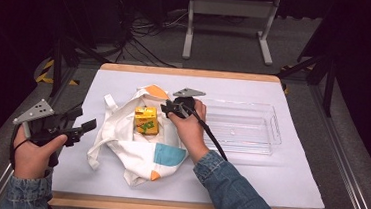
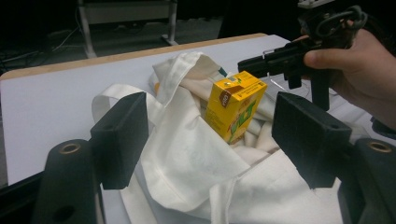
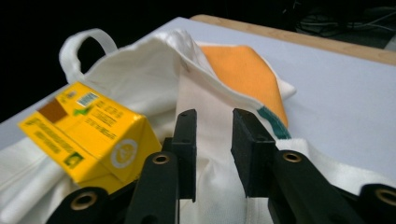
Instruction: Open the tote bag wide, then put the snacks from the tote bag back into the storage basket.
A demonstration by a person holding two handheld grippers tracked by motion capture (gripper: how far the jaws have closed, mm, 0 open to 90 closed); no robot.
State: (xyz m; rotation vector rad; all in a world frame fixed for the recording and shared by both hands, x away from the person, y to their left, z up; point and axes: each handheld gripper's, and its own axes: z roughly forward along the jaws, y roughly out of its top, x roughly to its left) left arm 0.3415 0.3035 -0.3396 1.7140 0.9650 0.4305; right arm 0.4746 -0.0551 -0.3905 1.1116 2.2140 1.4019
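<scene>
Carton sits on the crumpled tote, mid-table on the white mat, tilted, resting in the folds near the bag mouth; the yellow box with green print reads clearly in all three views. Right gripper is at the tote's upper edge, just right of the carton, held from above by the right hand. In the right gripper view its jaws stand a narrow gap apart with the white strap running up between them; pads aren't pressing on it, so released, nothing grasped. The carton lies just left of the left jaw, close but whether touching I can't tell. The orange patch of the tote sits beyond the right jaw. Left gripper is off the tote, at the table's left edge, held level in the left hand, pointing toward the bag. In the left gripper view its jaws are spread wide, empty, framing the tote and carton, with the right gripper farther off behind the carton. A clear tray lies right of the tote, apart from it.
</scene>
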